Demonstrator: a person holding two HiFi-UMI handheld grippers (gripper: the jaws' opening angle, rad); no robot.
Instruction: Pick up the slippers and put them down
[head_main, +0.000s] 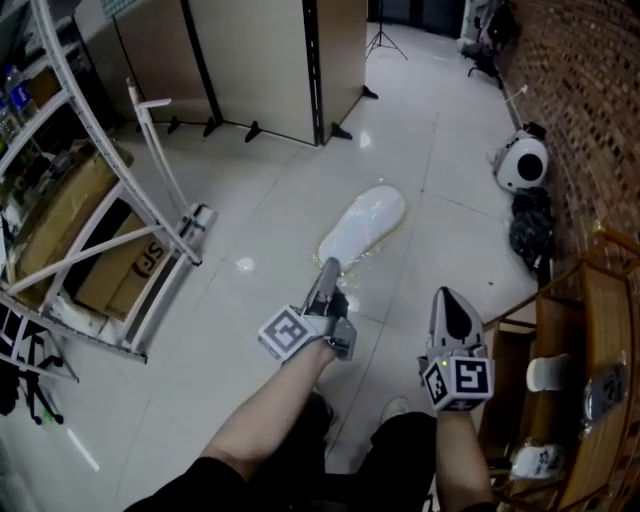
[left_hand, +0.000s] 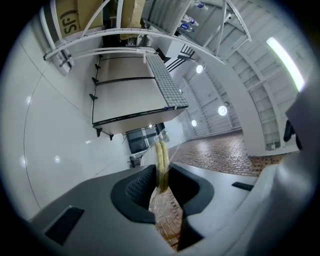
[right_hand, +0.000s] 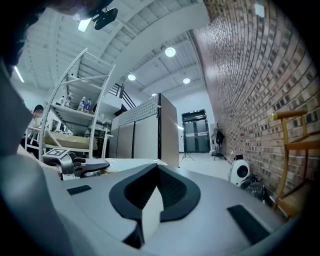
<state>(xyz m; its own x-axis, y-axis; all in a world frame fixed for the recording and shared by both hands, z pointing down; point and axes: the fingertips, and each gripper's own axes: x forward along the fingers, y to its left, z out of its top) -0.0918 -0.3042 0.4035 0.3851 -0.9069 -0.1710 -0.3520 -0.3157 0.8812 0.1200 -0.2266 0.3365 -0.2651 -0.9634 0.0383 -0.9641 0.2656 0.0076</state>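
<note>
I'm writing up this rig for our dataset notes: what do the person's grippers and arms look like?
Both the left gripper and right gripper are grey, tapering to a point, with black ribbed pads inside. Each carries a cube of black-and-white square markers. The forearms are bare; no sleeves show.

The slippers (head_main: 365, 228) are white, the brick wall (head_main: 590, 100) red-brown.

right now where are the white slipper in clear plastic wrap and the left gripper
white slipper in clear plastic wrap (head_main: 362, 226): head view, middle of its white surface
left gripper (head_main: 329, 266): head view, midway between its fingertips
</note>
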